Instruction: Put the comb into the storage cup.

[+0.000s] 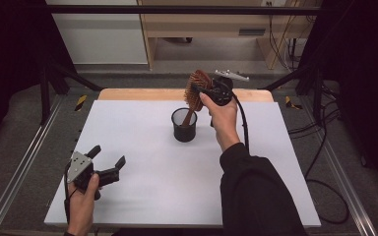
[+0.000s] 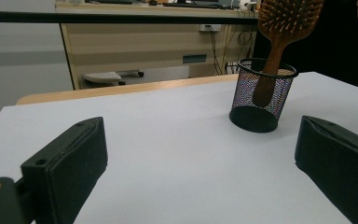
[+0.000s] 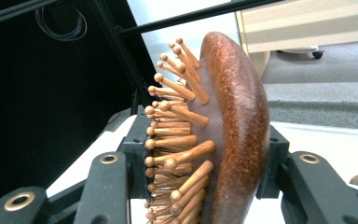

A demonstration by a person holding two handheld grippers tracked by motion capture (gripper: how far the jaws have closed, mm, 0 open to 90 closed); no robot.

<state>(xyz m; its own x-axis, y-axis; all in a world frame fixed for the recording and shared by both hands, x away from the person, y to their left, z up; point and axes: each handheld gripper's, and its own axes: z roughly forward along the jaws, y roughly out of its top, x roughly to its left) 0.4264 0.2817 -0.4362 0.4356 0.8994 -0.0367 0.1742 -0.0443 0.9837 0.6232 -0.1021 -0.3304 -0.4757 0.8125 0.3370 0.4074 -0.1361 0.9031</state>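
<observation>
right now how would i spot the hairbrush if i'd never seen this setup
Find the white table, then the black mesh cup near its far middle. The wooden hairbrush stands with its handle in that cup, its bristled head clamped by the right gripper; it is the brown, peg-studded item.

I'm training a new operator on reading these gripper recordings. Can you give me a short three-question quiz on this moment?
1. True or false: the hairbrush handle stands inside the mesh cup.
2. Which gripper grips the brush head? A) left gripper B) right gripper C) neither
3. In a few words, how do the left gripper's jaws stand, and what is between them?

Key
1. True: the handle reaches down into the cup.
2. B: its jaws close on the brush head.
3. Wide apart, holding nothing, over the white table.
</observation>
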